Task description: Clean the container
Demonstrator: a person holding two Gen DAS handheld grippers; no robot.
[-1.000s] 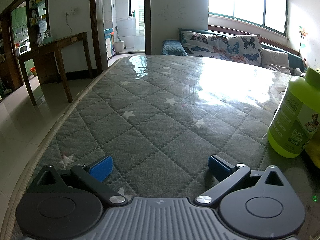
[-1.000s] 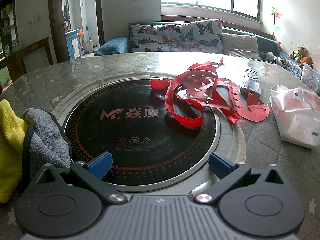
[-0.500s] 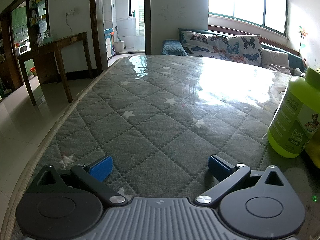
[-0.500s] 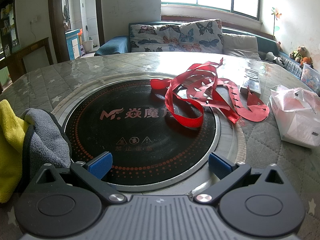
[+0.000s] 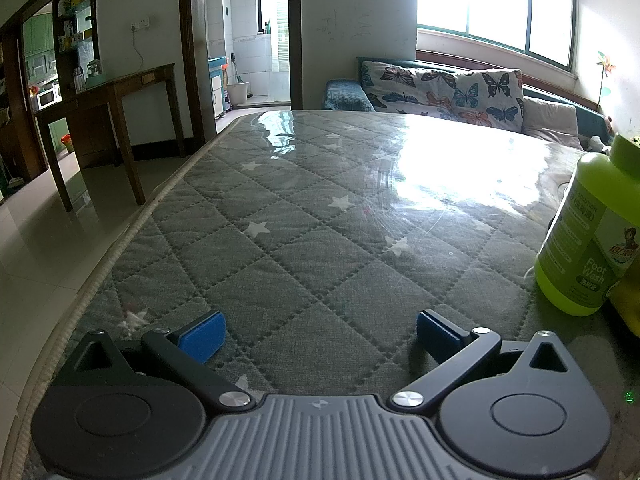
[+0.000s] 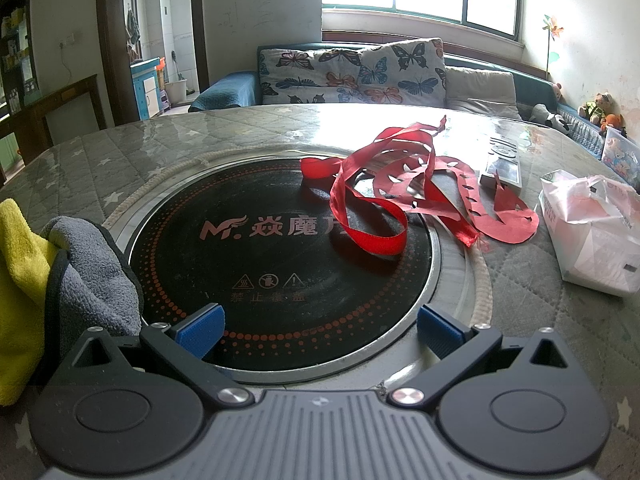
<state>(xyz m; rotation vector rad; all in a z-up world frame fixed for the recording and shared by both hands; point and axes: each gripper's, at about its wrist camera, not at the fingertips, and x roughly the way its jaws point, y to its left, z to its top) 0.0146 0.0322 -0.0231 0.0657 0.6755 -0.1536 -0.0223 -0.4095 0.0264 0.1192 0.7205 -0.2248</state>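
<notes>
Green, the upright wash bottle (image 5: 588,236) stood at the desk's (image 5: 304,216) right side, ahead-right of the left hand-held gripper (image 5: 318,334), the nearer one, which like the right hand-held gripper (image 6: 318,330) gaped wide and empty.

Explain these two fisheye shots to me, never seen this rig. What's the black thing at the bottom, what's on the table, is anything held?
No robot arm here: a person holds a two-finger gripper in each hand, and each gripper carries a camera looking forward along its blue-padded fingers.

The left wrist view shows the left gripper open and empty over the quilted table cover, with a green Foot Wash bottle standing at its right.

The right wrist view shows the right gripper open and empty at the near edge of a round black cooktop set into the table. Red ribbon lies partly across it. A grey cloth and a yellow cloth sit to the left, a white plastic bag to the right.
</notes>
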